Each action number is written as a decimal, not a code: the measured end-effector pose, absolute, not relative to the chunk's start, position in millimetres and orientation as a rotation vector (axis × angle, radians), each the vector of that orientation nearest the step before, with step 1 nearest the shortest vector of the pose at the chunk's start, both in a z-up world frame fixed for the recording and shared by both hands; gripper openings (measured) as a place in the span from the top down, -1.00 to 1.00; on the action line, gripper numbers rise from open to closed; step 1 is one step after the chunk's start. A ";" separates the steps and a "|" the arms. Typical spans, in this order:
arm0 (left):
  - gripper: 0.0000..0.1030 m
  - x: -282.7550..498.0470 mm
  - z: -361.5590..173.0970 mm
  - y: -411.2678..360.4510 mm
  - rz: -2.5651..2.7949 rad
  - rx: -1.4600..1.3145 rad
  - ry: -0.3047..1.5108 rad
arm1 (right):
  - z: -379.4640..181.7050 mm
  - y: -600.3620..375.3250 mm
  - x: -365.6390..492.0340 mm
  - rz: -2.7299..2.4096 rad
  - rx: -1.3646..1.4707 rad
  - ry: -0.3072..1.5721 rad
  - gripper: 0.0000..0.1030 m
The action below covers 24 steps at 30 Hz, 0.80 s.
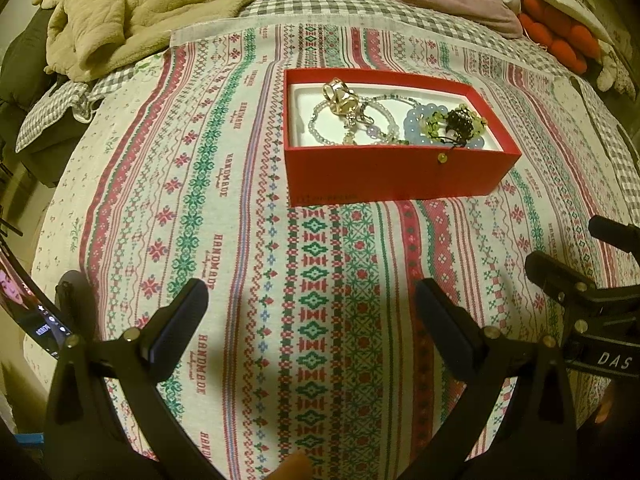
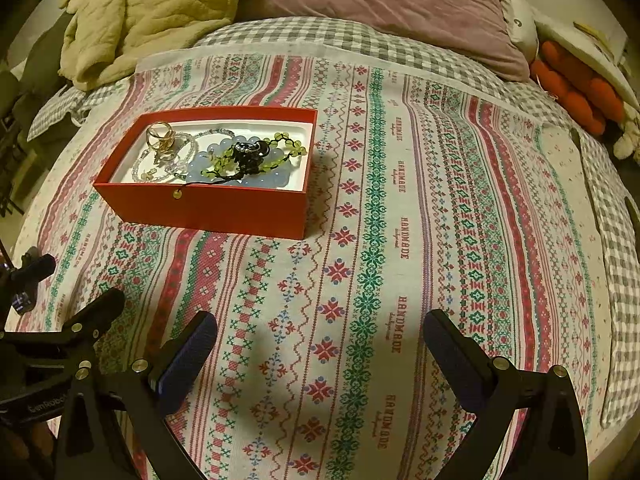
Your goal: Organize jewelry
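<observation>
Your left claw point(image 1: 310, 320) is wide apart and holds nothing. Your right claw point(image 2: 320, 344) is wide apart too, and it is just as bare. Both hang over the patterned cloth point(image 1: 240, 220) that lies on the bed, and both are well apart from the red box point(image 1: 400, 176).

The red box sits on the cloth with no lid on it. From your left claw it is ahead and a bit to the right. From your right claw it is ahead and to the left point(image 2: 208, 208). It has a white lining inside.

All the jewelry is in the box, piled close together. The gold rings point(image 1: 340, 96) sit at the left end. A clear bead bracelet point(image 1: 320, 124) lies just beside them. A blue bead bracelet point(image 1: 416, 128) is at the right end, and a green bead string with a dark charm point(image 2: 248, 152) lies on top of it. One small yellow bead point(image 1: 442, 157) hangs over the front wall of the box.

Behind the cloth you can see a checked sheet point(image 2: 320, 36), a tan blanket point(image 2: 160, 4), a purple pillow point(image 2: 400, 4) and an orange plush toy point(image 2: 576, 88).
</observation>
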<state>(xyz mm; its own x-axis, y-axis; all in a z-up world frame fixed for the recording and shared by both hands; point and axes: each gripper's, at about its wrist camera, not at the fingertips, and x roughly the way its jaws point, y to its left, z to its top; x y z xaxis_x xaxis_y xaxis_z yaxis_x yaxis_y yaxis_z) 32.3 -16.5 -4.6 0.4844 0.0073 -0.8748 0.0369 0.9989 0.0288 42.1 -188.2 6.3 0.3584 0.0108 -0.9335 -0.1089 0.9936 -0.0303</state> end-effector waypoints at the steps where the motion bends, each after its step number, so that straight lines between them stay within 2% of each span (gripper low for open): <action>1: -0.99 32.2 -4.6 -16.6 -0.018 0.045 1.065 | 6.2 -188.1 42.0 0.077 -0.092 1.203 -1.00; 24: -0.99 32.7 -5.2 -16.6 -0.020 0.052 1.066 | 5.2 -190.7 42.2 0.059 -0.088 1.199 -1.00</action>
